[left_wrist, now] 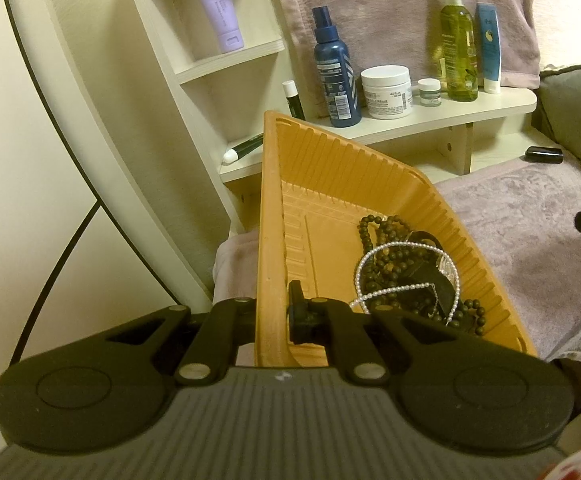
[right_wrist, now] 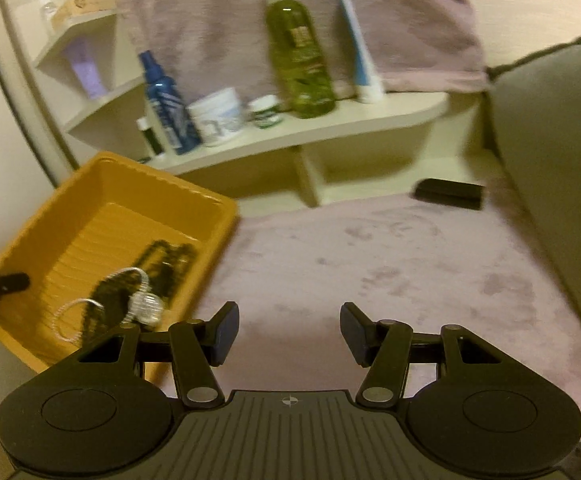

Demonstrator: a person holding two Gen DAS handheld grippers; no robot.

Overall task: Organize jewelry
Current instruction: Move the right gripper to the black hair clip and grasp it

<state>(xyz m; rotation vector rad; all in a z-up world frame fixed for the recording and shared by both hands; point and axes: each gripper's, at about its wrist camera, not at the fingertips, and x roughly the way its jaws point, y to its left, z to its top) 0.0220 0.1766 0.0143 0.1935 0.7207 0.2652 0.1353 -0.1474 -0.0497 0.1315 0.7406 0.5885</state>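
An orange ribbed tray point(left_wrist: 270, 220) holds a tangle of jewelry: a dark bead necklace point(left_wrist: 370, 232) and a pearl strand point(left_wrist: 374, 254). My left gripper point(left_wrist: 276, 312) is shut on the tray's near wall, one finger inside and the other hidden behind the wall. The right wrist view shows the tray point(right_wrist: 102, 172) at the left, with the dark beads point(right_wrist: 166, 260) and a clear sparkly bracelet point(right_wrist: 146, 304) in it. My right gripper point(right_wrist: 288, 334) stands open over the pink towel point(right_wrist: 370, 264), beside the tray, with nothing between its fingers.
A white corner shelf point(right_wrist: 330, 120) behind the tray carries a green spray bottle point(right_wrist: 298, 60), a blue bottle point(right_wrist: 166, 104), jars and tubes. A small black case point(right_wrist: 448, 194) lies at the towel's far right. A grey cushion point(right_wrist: 550, 152) bounds the right side.
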